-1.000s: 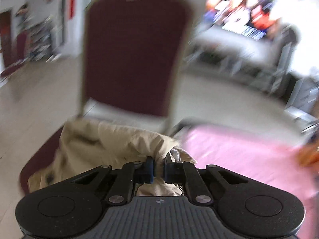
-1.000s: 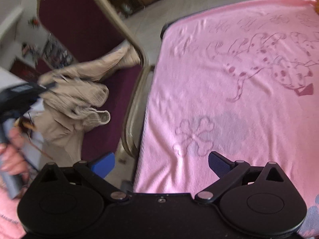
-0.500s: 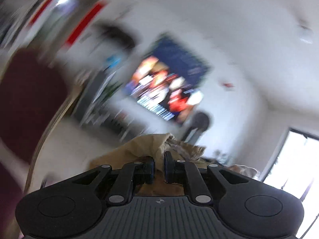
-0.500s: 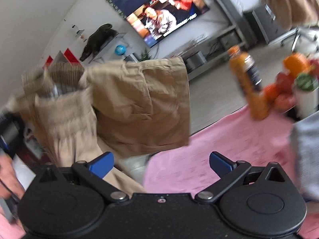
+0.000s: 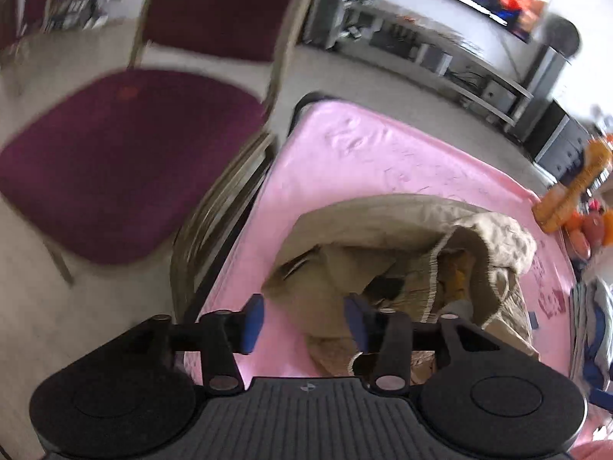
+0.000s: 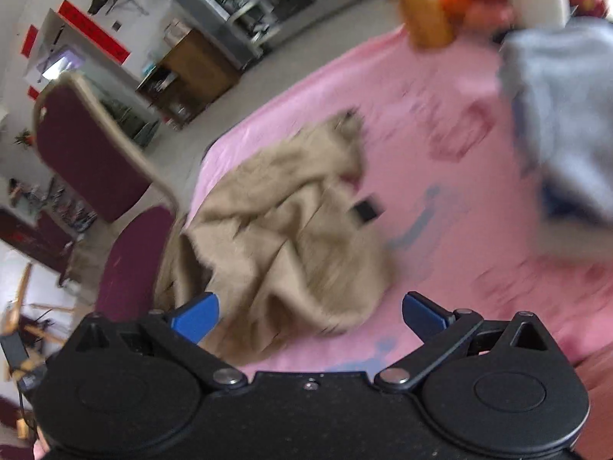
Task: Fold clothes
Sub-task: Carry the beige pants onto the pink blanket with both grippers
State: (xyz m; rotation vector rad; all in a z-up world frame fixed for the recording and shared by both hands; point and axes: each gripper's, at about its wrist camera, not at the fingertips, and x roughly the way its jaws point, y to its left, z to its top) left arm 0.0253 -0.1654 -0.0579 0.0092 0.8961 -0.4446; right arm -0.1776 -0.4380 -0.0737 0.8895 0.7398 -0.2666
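Note:
Tan shorts (image 5: pixel 406 253) lie crumpled on the pink cloth (image 5: pixel 364 153) that covers the table, near its left edge. My left gripper (image 5: pixel 302 322) hovers over their near edge with its jaws opening; the fabric lies below and between the blue pads, which do not press on it. In the right wrist view the same tan shorts (image 6: pixel 291 237) lie in a heap, one end hanging off the table edge. My right gripper (image 6: pixel 310 314) is open above their near part and holds nothing.
A maroon chair (image 5: pixel 122 153) stands close against the table's left side. A folded grey-blue garment (image 6: pixel 559 122) lies at the right of the cloth. An orange bottle (image 6: pixel 421 11) and fruit (image 5: pixel 590 226) stand at the far corner.
The left gripper carried the tan shorts from the chair up and over onto the pink cloth, then opened and let them go. The right gripper swung round over the table.

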